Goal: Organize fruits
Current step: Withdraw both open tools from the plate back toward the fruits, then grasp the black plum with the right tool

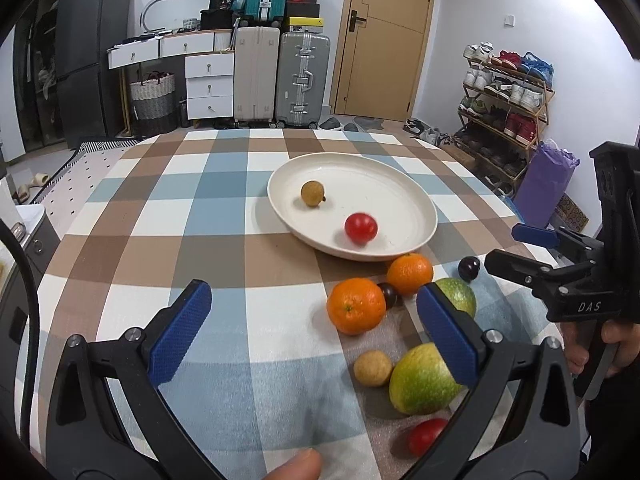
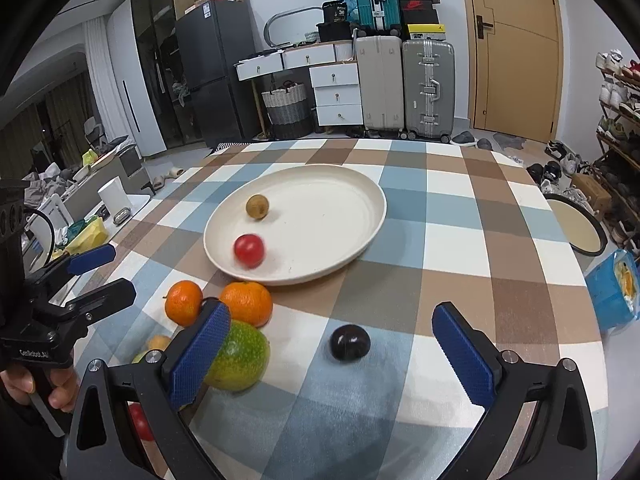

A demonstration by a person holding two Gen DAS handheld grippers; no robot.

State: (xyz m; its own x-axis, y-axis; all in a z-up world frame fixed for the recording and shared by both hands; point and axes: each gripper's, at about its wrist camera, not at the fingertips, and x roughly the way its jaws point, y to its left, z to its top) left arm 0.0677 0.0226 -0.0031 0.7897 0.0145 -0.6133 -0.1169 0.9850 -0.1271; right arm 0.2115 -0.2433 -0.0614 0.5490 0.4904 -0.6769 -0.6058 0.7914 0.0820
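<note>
A white plate (image 1: pixel 384 188) (image 2: pixel 328 208) on the checked tablecloth holds a longan (image 1: pixel 312 194) and a motion-blurred red tomato (image 1: pixel 361 228). Near its front rim lie two oranges (image 1: pixel 356 306) (image 1: pixel 409 273), two green fruits (image 1: pixel 422 380) (image 2: pixel 240 356), a second longan (image 1: pixel 372 368), another tomato (image 1: pixel 426 436) and two dark plums (image 1: pixel 390 295) (image 2: pixel 349 342). My left gripper (image 1: pixel 316 332) is open and empty, just left of the pile. My right gripper (image 2: pixel 332 354) is open, with a plum on the cloth between its fingers, untouched.
A blue snack bag (image 2: pixel 616 288) lies at the table's right edge, and a round stool (image 2: pixel 580 228) stands beyond it. Suitcases (image 2: pixel 428 88), drawers and a shoe rack (image 1: pixel 508 100) line the far wall. Bare cloth stretches left of the plate (image 1: pixel 160 216).
</note>
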